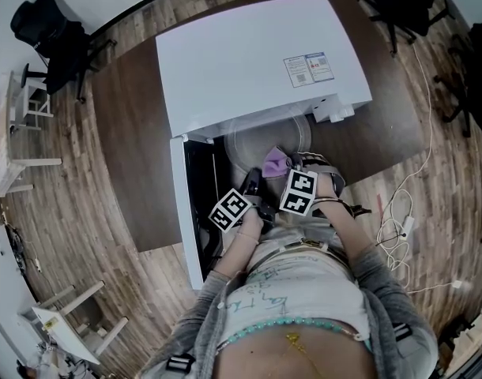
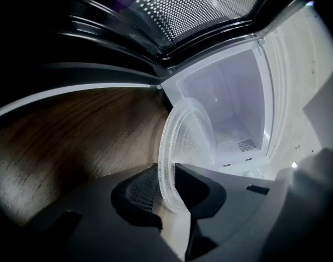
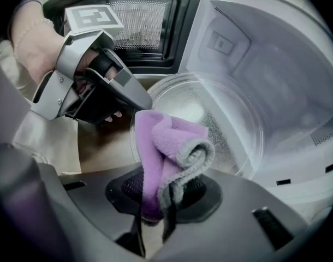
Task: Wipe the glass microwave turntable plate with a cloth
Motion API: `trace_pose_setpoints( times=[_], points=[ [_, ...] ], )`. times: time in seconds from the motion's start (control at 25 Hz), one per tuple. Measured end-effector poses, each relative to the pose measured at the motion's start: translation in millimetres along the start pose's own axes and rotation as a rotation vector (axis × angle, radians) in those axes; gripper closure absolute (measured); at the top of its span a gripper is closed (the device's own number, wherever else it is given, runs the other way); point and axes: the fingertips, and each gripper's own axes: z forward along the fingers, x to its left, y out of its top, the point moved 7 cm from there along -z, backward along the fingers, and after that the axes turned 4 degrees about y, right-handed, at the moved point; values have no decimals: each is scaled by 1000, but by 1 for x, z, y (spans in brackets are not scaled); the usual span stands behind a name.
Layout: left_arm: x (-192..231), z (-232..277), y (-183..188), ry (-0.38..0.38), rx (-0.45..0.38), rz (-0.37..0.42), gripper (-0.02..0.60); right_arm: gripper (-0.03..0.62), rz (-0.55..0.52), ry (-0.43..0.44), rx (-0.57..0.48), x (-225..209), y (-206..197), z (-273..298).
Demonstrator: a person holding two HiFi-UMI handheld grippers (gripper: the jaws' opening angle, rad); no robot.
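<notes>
Pinching the glass plate [image 2: 189, 141] by its rim, lower centre, left gripper [image 2: 165, 192] steadies it; right gripper [image 3: 165, 195], clamped on purple cloth [image 3: 166, 143], is poised at its face for wiping.

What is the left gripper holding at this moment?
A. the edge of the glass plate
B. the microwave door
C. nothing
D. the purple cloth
A: in the left gripper view, the left gripper has its jaws closed on the edge of the plate, while the cloth is in the right gripper.
</notes>
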Motion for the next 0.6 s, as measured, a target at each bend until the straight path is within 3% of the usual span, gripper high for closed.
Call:
trace_pose_setpoints(
  times=[0.6],
  points=[
    [0, 2, -1, -4, 1, 0, 489, 480, -104, -15, -1, -14, 32, 1]
  ],
)
